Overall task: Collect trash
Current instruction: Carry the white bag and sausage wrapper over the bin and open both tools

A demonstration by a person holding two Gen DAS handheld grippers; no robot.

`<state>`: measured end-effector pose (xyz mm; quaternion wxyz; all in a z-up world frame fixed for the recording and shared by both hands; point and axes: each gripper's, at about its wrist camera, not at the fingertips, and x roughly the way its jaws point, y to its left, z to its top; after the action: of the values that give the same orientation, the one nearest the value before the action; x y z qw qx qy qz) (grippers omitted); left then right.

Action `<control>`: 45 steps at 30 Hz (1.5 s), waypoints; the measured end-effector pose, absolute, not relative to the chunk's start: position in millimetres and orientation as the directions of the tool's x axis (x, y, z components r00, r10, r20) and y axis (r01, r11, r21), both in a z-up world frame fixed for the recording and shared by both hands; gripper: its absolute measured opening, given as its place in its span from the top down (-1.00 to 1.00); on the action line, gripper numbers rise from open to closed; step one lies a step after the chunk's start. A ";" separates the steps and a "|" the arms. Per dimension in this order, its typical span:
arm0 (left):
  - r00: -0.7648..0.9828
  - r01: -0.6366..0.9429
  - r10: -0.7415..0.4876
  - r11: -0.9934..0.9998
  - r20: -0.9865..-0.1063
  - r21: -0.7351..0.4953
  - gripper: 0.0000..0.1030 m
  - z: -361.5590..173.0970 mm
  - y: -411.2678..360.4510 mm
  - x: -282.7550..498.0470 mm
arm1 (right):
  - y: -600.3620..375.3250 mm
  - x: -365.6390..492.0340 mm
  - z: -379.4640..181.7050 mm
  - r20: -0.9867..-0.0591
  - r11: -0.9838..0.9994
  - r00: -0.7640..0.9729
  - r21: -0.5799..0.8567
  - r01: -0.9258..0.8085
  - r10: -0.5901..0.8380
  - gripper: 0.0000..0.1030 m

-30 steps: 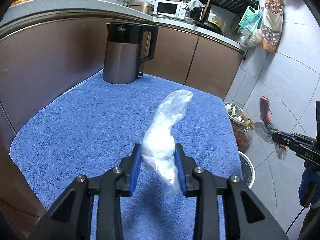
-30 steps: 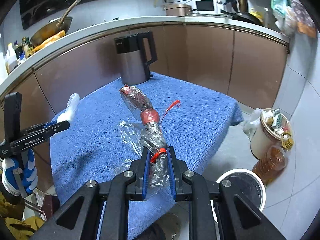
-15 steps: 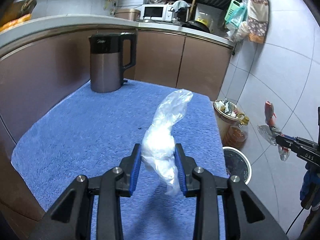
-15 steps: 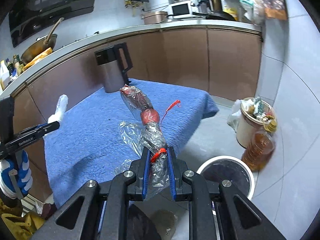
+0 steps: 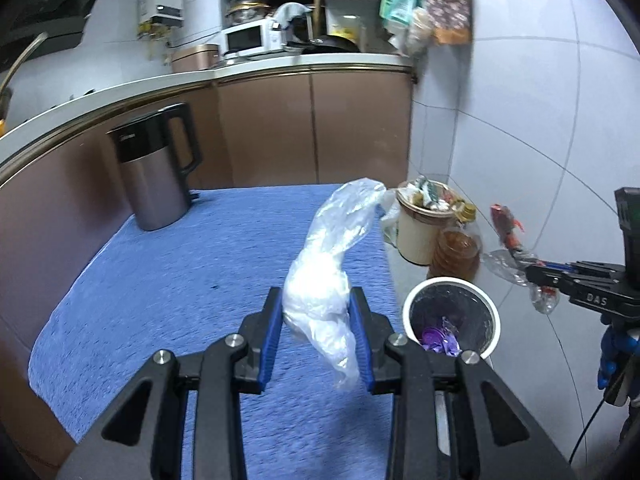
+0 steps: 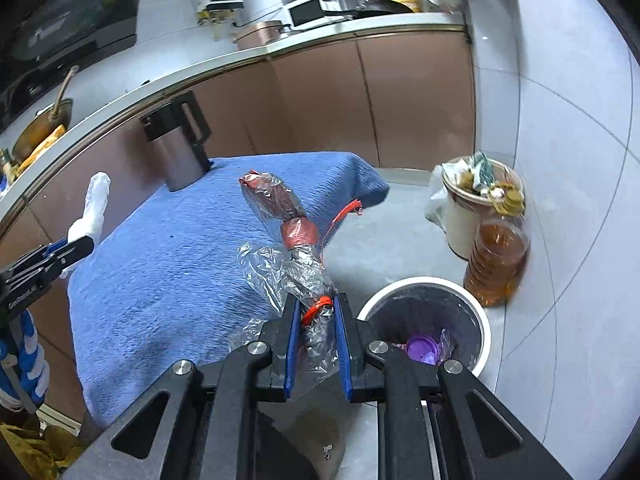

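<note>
Two claws, left claw (image 5: 316, 336) pinching one white bag (image 5: 324, 280), right claw (image 6: 316, 344) pinching one red-tied wrapper (image 6: 288, 236).

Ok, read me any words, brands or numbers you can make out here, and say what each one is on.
"DAS": on the right gripper, seen from the left wrist.
"GeoRobot.AI", roughly, small and tilted: on the left gripper, seen from the right wrist.
Kettle: faint logo near the top, too blurred to read.
Microwave: nothing legible.
</note>
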<state>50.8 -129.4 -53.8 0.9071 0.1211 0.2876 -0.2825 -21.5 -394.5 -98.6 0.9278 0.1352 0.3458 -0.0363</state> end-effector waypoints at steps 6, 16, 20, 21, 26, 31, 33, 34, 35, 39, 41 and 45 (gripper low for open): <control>0.636 0.635 -0.456 0.768 -0.623 0.086 0.40 -63.2 -170.7 52.9 | -417.9 -21.1 -117.8 -0.667 0.946 0.744 0.259 0.197 0.028 0.69; 0.576 0.700 -0.455 0.703 -0.679 0.123 0.40 -88.1 -232.8 60.7 | -451.8 -22.4 -148.2 -0.694 0.917 0.719 0.305 0.255 0.031 0.69; 0.536 0.729 -0.452 0.674 -0.713 0.121 0.40 -103.7 -256.9 65.3 | -464.7 -20.0 -162.8 -0.708 0.903 0.706 0.323 0.283 0.032 0.69; 0.518 0.740 -0.452 0.663 -0.726 0.115 0.40 -108.7 -265.8 67.4 | -467.7 -19.4 -166.4 -0.711 0.900 0.702 0.327 0.289 0.033 0.69; 0.446 0.781 -0.446 0.618 -0.776 0.094 0.40 -129.9 -303.0 74.4 | -484.6 -14.9 -186.3 -0.730 0.882 0.682 0.344 0.322 0.036 0.68; 0.371 0.813 -0.437 0.579 -0.820 0.060 0.39 -151.4 -345.9 88.1 | -502.2 -7.4 -206.9 -0.753 0.865 0.657 0.352 0.359 0.034 0.66; 0.348 0.820 -0.436 0.570 -0.830 0.044 0.39 -158.5 -362.6 94.5 | -508.0 -2.4 -214.8 -0.763 0.859 0.645 0.351 0.374 0.031 0.66; 0.343 0.822 -0.435 0.568 -0.832 0.042 0.39 -160.9 -368.5 96.8 | -511.4 0.1 -218.0 -0.767 0.857 0.641 0.350 0.379 0.030 0.66; 0.339 0.824 -0.433 0.566 -0.835 0.041 0.39 -163.8 -375.2 99.8 | -514.6 2.1 -220.7 -0.770 0.856 0.637 0.349 0.381 0.030 0.66; 0.306 0.828 -0.434 0.560 -0.847 0.012 0.39 -175.7 -396.7 109.5 | -526.7 14.2 -233.0 -0.787 0.851 0.617 0.337 0.402 0.020 0.64; 0.262 0.833 -0.459 0.552 -0.849 -0.041 0.38 -180.1 -402.3 114.5 | -531.3 18.2 -237.0 -0.792 0.850 0.611 0.332 0.408 0.016 0.64; 0.201 0.811 -0.503 0.567 -0.841 -0.146 0.02 -184.7 -409.9 129.0 | -537.6 25.7 -246.9 -0.809 0.848 0.588 0.314 0.428 0.003 0.42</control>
<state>129.0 -409.9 -184.7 0.7565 0.1673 0.4596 -0.4342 25.7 -537.6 -246.9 0.8564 0.2465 0.4364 -0.1241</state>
